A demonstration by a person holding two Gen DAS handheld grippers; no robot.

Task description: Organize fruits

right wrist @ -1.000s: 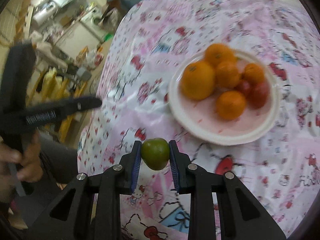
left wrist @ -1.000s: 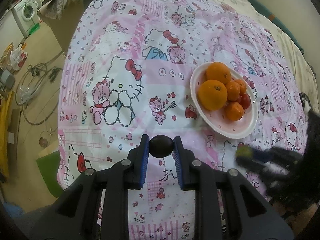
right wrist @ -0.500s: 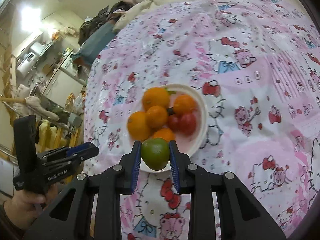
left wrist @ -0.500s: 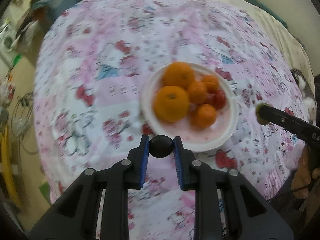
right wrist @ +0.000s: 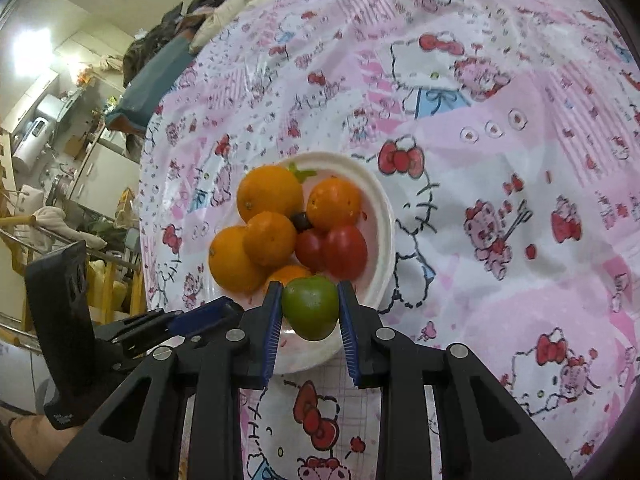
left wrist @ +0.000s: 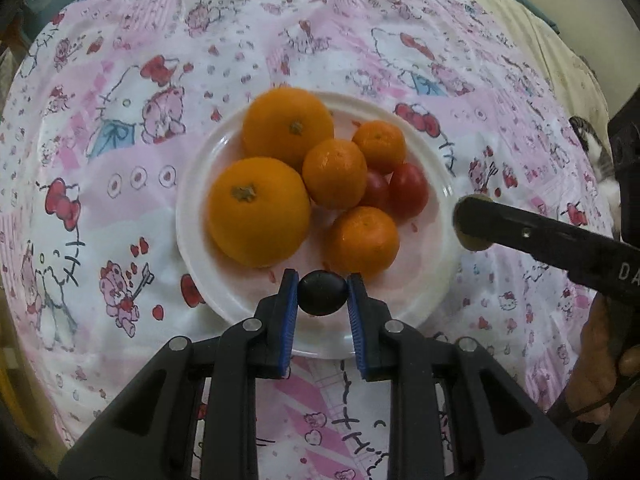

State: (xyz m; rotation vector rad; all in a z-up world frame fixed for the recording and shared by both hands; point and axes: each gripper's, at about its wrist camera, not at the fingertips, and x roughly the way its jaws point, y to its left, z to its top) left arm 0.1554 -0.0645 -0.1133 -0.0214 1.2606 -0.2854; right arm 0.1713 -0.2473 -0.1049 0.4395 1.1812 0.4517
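Fruits are gathered on a white plate (left wrist: 208,168) that stands on a pink cartoon-print cloth (left wrist: 120,80). On the plate lie two big oranges (left wrist: 259,212), three smaller mandarins (left wrist: 334,174) and two red tomatoes (left wrist: 408,190), all close together and touching each other. In the right wrist view a small dark fruit piece (right wrist: 301,221) sits between the mandarins, but it is too small to say what it is.

The left gripper (left wrist: 322,294) is pressed together on a small dark round fruit (left wrist: 322,293); the blue pads (left wrist: 289,312) touch it on both sides. This fruit hangs above the near rim of the plate, just in front of the lowest mandarin.

The right gripper (right wrist: 309,307) is clamped on a green round fruit (right wrist: 309,307), which fills the gap between its blue pads (right wrist: 270,320). The green fruit is over the near part of the plate, just beside the tomatoes. In the left wrist view the right gripper (left wrist: 472,222) comes in from the right side with the greenish fruit at its tip, near the plate edge, and a hand (left wrist: 596,364) holds its handle. In the right wrist view the left gripper (right wrist: 200,314) is seen at the lower left, near the plate rim
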